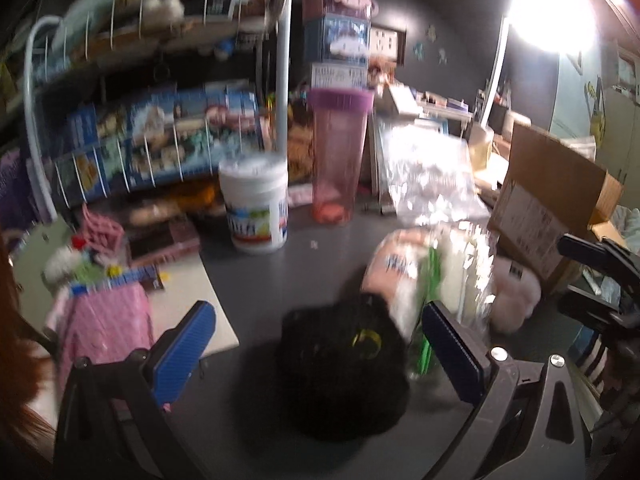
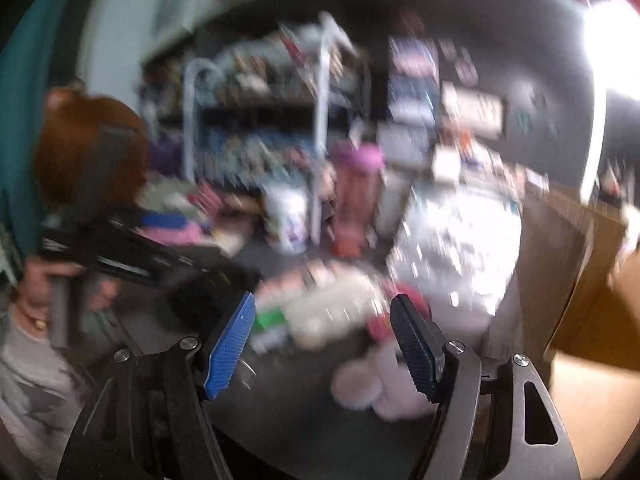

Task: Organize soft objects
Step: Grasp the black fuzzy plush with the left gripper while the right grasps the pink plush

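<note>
My left gripper (image 1: 320, 344) is wide apart above the black plush (image 1: 344, 364) on the grey table (image 1: 260, 280). My right gripper (image 2: 324, 344) is wide too, holding nothing, pale pink plush (image 2: 372, 388) just beneath; view blurred.

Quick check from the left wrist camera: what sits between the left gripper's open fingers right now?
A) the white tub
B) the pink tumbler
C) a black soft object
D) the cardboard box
C: the black soft object lies on the dark table between the spread fingers of the left gripper, not yet clamped.
</note>
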A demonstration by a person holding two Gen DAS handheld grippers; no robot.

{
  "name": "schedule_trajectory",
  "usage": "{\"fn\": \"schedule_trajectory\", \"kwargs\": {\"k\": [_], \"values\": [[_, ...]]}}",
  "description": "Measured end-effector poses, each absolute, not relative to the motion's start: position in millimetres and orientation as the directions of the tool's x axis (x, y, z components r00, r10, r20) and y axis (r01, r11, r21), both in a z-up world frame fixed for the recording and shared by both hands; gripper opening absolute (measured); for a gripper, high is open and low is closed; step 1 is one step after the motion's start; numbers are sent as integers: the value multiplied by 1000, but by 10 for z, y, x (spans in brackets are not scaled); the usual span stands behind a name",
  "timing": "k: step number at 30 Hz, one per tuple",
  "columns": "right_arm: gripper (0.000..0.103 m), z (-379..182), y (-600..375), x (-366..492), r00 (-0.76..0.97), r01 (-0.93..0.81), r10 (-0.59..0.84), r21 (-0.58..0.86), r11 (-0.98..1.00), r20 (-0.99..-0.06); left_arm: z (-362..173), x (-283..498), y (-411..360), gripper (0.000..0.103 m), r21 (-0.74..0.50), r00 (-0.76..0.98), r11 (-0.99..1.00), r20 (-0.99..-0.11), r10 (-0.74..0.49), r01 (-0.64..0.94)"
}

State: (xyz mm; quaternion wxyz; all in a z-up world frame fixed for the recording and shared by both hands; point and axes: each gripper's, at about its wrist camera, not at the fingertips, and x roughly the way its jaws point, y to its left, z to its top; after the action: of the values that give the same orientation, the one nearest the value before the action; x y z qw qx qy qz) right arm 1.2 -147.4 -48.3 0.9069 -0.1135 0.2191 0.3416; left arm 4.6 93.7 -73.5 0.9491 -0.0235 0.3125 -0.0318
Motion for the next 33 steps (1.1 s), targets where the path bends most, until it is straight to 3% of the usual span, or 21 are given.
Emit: {"fn": "schedule_trajectory", "kwargs": {"k": [6,11,15,19,28,30,32,33], "values": [[67,-823,-1485,302,688,-558,409,-77,826,-600,-1015,80,915,102,-135,740,985,-651,-170,107],[68,-938,-1468,416,700,-507,326,-121,854,-635,-1118,91,903,102,-166,724,979,-660,-201,121],[68,-992,-1492,547,712,-455,274,-129,881,-646,-1173,138,898,84,-174,707,978,-678,-201,111],[68,-1013,-1549,580,698,-460,295,-93,883,-653,-1187,147,874,74,-176,705,978,-679,-204,113],[68,-943,-1571,403,591,-580,485,79,811,-644,-1134,112,877,72,-160,715,981,-672,-190,111],[74,-945,-1570,396,605,-564,471,73,823,-642,-1104,87,903,72,-159,722,982,-667,-182,101],[90,-972,-1588,426,620,-538,453,73,839,-640,-1086,78,933,72,-159,727,983,-664,-175,92],[90,-994,-1591,451,620,-529,449,80,845,-643,-1080,76,950,72,-158,729,984,-663,-170,86]]}}
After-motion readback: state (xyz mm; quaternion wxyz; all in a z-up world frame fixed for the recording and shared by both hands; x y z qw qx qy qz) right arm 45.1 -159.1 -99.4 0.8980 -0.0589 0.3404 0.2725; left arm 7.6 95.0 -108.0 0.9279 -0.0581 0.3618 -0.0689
